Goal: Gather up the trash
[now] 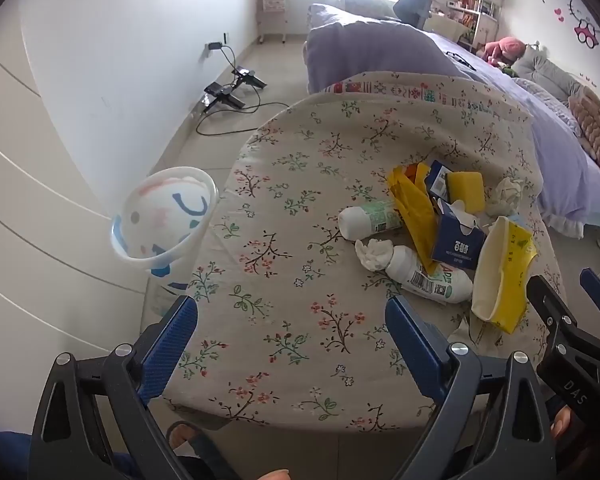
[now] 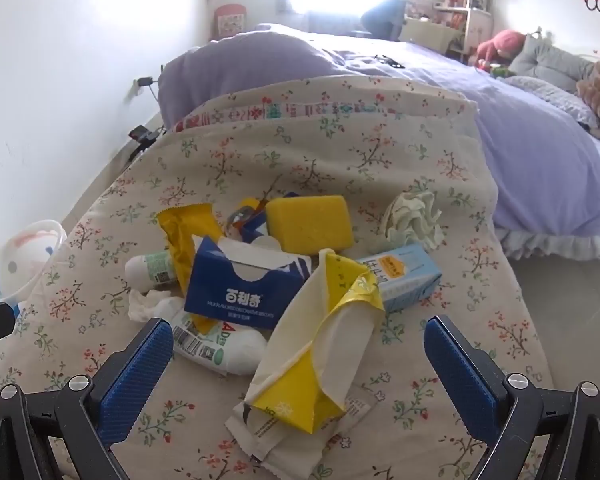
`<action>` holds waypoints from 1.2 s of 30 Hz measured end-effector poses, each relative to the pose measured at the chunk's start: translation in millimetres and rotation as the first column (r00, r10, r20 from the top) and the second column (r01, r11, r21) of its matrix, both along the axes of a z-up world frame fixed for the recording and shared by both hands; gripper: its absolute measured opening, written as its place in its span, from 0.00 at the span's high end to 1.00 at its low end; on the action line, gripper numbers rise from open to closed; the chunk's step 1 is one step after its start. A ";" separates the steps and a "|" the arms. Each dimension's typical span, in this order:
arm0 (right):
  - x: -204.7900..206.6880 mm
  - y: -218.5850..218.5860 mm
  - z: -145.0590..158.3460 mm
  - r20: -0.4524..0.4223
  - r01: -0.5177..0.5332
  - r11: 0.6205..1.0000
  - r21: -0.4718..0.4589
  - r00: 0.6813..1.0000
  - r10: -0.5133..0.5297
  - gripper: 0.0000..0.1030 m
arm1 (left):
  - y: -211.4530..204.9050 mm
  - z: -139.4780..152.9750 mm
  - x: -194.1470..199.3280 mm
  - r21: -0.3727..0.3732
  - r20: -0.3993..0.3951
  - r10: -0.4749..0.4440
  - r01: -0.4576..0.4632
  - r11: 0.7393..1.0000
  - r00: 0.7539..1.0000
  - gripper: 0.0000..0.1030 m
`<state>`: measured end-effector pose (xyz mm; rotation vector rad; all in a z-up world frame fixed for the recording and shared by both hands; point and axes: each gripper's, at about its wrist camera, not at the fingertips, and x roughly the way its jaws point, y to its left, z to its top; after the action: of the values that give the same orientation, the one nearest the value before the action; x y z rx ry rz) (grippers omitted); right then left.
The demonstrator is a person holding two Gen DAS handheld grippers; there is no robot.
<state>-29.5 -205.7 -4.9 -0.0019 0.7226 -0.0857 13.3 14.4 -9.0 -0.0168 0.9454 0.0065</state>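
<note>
A floral tablecloth (image 2: 340,152) covers the table, and the trash lies heaped on it around a blue box (image 2: 246,284) with white lettering. Behind the box sits a yellow sponge (image 2: 310,222); a crumpled glove (image 2: 414,216) lies further right of the sponge, apart from the heap. Left of the box a yellow wrapper (image 2: 188,232) stands up, with a white bottle (image 2: 150,270) just beyond it. A second white bottle (image 2: 220,346) lies in front of the box, touching a crumpled tissue (image 2: 150,304) at the box's front-left corner. To the box's right a pale blue carton (image 2: 408,276) lies on its side, and a torn yellow-and-white packet (image 2: 312,352) leans across the carton's near end, resting on a flat white wrapper (image 2: 300,436).

Left of the heap, off the table's edge, stands a white bin (image 1: 164,220) with a cartoon face — its liner looks empty from here.

The left gripper (image 1: 292,328) hovers over bare cloth, well short of the box, jaws spread wide and holding nothing. The right gripper (image 2: 298,364) is likewise fully spread and empty — the torn packet lies between its fingers, untouched.
</note>
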 end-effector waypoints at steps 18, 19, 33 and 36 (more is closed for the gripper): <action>2.2 4.7 -2.6 -0.012 -0.008 1.000 -0.011 1.000 0.008 0.00 | -3.9 -3.0 0.5 0.010 -0.012 -0.020 0.020 1.000 1.000 0.06; 2.3 4.1 -2.8 -0.017 -0.008 1.000 -0.011 1.000 0.008 0.00 | -4.2 -3.1 0.5 0.011 -0.012 -0.021 0.021 1.000 1.000 0.06; 1.0 5.9 -5.8 -0.021 -0.005 0.999 -0.036 1.000 0.004 0.00 | -7.3 -5.8 2.9 0.019 -0.014 -0.034 0.034 0.999 0.999 0.06; 1.4 3.0 -9.2 -0.024 0.008 1.000 -0.029 1.000 -0.008 0.00 | -5.7 -8.8 5.6 0.006 -0.028 -0.034 0.035 0.999 0.999 0.07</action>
<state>-28.0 -202.7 -14.1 -0.0279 0.7454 -0.1041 18.9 8.7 -17.8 0.0058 0.9735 -0.0219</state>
